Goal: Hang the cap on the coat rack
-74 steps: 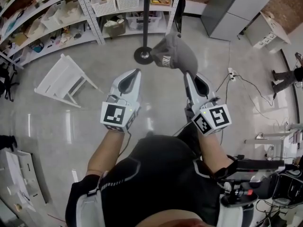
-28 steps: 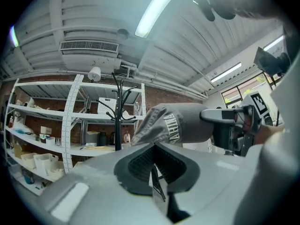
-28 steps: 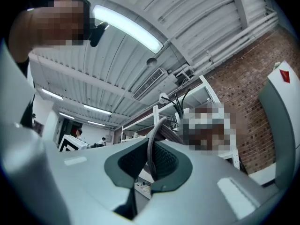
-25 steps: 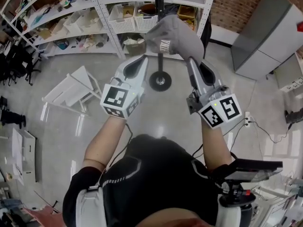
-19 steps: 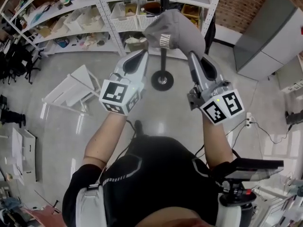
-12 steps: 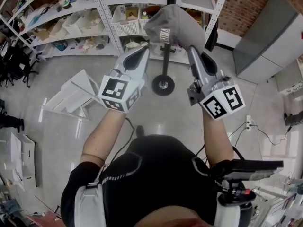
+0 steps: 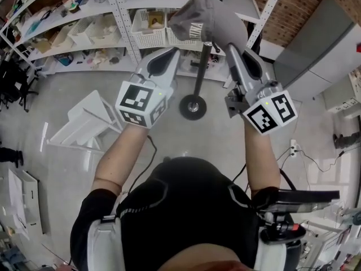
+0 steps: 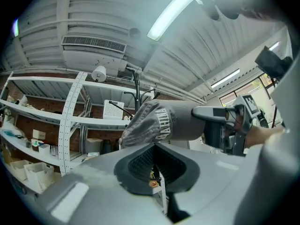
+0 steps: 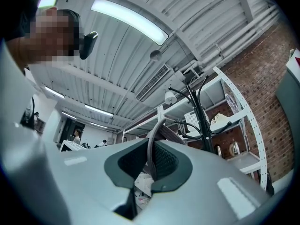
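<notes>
A grey cap (image 7: 210,17) with white lettering on its side hangs by its brim from my right gripper (image 7: 232,51), which is shut on it. From the right gripper view, the brim's thin edge (image 9: 149,149) runs between the pads. The black coat rack (image 7: 202,66) stands just behind the cap, its round base (image 7: 193,106) on the floor between my two grippers. Its hooked top (image 9: 196,108) rises ahead to the right. My left gripper (image 7: 171,53) is shut and holds nothing, left of the cap (image 8: 161,123) and slightly below it.
Metal shelving (image 7: 121,16) with white baskets and boxes stands right behind the rack. A white chair (image 7: 84,123) lies tipped on the floor at the left. At the right are a grey cabinet (image 7: 330,41), a brick wall (image 7: 293,4) and floor cables (image 7: 296,148).
Both grippers have moved forward and up with the cap toward the coat rack. The cap now overlaps the rack's pole. Neither gripper's jaws have changed.
</notes>
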`<state>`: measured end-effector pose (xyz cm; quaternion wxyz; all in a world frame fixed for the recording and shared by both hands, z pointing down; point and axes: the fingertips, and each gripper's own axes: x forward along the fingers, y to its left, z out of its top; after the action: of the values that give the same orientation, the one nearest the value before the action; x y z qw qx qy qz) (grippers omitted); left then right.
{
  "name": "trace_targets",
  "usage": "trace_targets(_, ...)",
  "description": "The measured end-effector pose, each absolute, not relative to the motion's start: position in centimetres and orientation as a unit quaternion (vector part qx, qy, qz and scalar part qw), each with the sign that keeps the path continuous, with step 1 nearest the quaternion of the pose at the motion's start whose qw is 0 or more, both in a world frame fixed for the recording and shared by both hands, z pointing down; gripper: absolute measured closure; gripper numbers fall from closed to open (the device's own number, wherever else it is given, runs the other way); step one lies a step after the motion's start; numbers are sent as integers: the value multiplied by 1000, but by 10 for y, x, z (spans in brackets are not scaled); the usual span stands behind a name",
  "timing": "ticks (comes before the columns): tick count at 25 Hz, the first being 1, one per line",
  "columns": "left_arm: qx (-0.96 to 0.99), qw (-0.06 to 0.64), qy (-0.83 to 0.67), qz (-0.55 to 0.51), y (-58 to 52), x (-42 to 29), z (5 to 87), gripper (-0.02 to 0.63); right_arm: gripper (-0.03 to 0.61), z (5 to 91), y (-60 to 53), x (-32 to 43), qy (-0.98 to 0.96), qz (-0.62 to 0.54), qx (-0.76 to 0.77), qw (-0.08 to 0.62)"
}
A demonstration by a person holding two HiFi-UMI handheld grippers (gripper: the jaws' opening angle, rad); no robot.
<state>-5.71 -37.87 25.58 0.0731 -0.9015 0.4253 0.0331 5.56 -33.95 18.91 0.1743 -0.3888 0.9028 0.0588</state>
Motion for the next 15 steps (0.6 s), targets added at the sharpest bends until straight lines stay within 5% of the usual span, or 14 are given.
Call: trace_targets(15,-921,81,379,43,-436,-92,252,609,552,151,-399,12,895,85,-384,213)
